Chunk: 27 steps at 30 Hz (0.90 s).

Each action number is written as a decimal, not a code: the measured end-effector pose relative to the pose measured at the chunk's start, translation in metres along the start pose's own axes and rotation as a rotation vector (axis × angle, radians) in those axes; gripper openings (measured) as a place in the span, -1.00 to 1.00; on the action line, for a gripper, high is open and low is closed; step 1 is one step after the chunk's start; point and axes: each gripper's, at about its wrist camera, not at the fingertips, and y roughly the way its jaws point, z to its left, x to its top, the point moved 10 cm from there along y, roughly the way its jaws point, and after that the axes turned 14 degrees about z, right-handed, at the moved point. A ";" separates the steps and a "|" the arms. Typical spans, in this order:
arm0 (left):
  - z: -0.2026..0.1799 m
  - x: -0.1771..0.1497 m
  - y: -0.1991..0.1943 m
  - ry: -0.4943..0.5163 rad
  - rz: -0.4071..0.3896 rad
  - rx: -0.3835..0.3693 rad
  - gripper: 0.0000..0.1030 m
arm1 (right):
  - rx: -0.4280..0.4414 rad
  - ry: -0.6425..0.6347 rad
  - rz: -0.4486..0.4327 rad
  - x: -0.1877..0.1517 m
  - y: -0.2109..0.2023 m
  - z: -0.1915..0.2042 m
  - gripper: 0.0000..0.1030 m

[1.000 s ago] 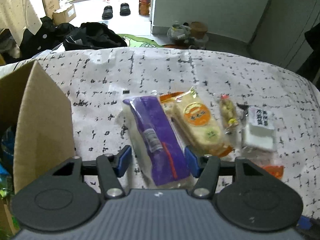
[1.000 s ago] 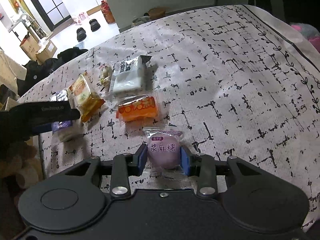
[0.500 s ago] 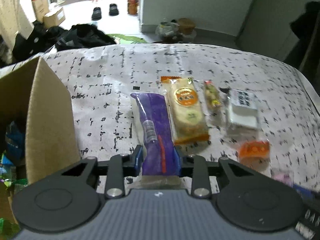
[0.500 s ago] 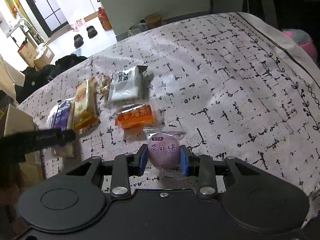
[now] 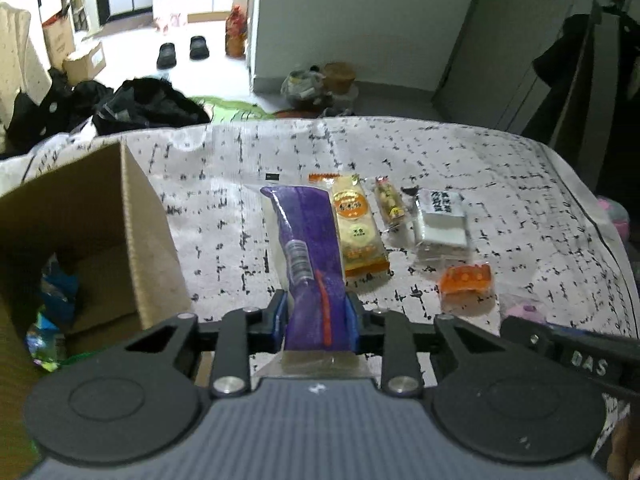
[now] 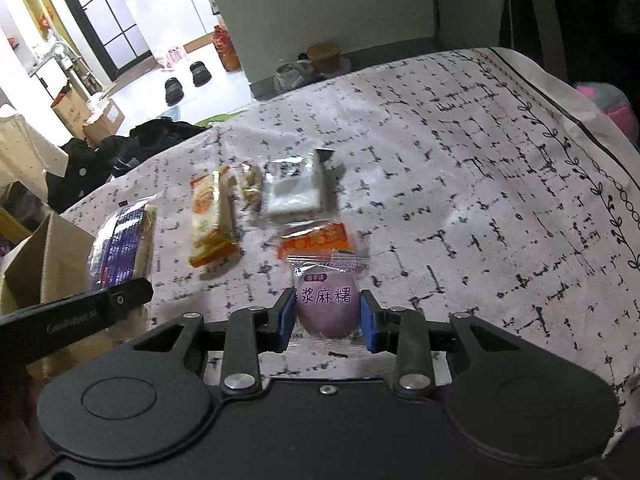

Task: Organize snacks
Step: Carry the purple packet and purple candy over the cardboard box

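Left claw (image 5: 316,318) is pinched tight on the near end of the long purple packet (image 5: 310,256), blue pads pressed into crinkly glossy film; the packet runs straight away from the claw, its far end out over the cloth, a white label strip and a red stripe along its middle. Just left sits the open cardboard box (image 5: 100,240), matte brown corrugated walls, bright wrappers inside. Right of the purple packet, nearly touching, lies the flat yellow-orange cake packet (image 5: 358,232); then a slim clear twist of nutty snack (image 5: 390,202); then a squarish white packet (image 5: 442,224) with black print; nearer, a small orange packet (image 5: 466,282). All lie on the white cloth (image 5: 520,208) with black dash marks, slightly wrinkled.

Right claw (image 6: 327,322) is closed on the round purple mochi packet (image 6: 326,308), a soft dome in clear film with purple lettering, crimped seal pointing away; it appears just clear of the cloth, right in front of the orange packet. Both claws point forward, level and side by side, left one beside the box.
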 end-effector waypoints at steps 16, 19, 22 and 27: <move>0.022 -0.004 -0.054 -0.043 -0.085 -0.063 -0.47 | 0.064 -0.071 -0.025 0.001 -0.015 0.058 -0.36; 0.028 -0.004 -0.060 -0.057 -0.099 -0.069 -0.47 | 0.079 -0.084 -0.033 0.002 -0.019 0.070 -0.36; 0.034 -0.005 -0.069 -0.063 -0.117 -0.073 -0.47 | 0.094 -0.097 -0.041 0.002 -0.023 0.081 -0.36; 0.048 -0.006 -0.084 -0.089 -0.142 -0.072 -0.47 | 0.122 -0.120 -0.048 0.001 -0.028 0.101 -0.36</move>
